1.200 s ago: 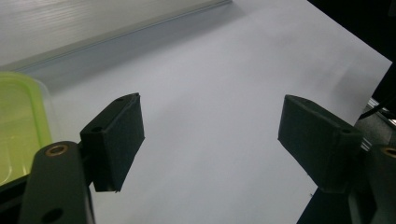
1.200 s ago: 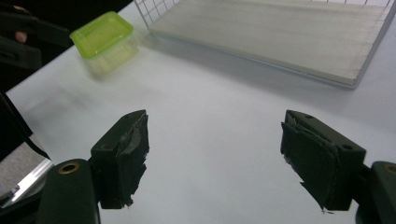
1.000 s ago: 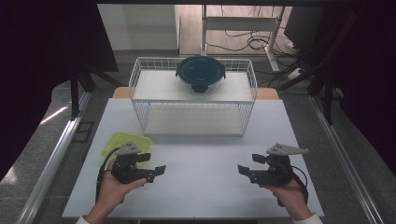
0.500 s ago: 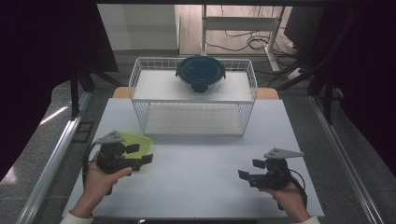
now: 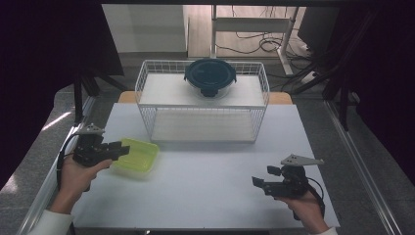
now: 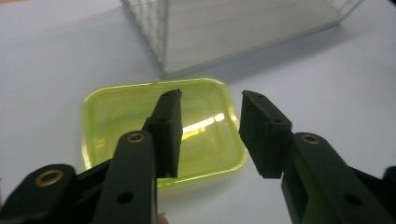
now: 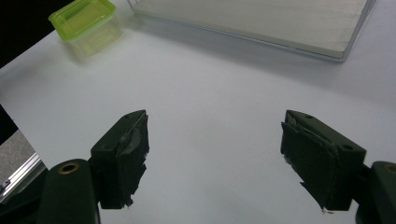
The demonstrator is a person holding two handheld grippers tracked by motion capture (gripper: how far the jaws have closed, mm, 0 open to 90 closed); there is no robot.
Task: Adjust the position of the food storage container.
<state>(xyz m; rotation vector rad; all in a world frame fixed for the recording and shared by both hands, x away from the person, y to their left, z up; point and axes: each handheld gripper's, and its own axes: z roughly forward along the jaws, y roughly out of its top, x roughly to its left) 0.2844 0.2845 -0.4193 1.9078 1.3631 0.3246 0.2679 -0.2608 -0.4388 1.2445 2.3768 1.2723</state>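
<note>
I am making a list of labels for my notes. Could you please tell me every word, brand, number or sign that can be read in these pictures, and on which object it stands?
None: no text can be read.
Green container: plain, no label.
Dark round lid on the wire rack: no print can be made out at this size.
Left gripper and right gripper: bare black jaws.

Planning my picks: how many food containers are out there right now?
2. A green tub lies on the white table at its left, just beyond the left hand-held gripper. A dark-lidded bowl sits on top of the wire rack. None looks hidden.
</note>
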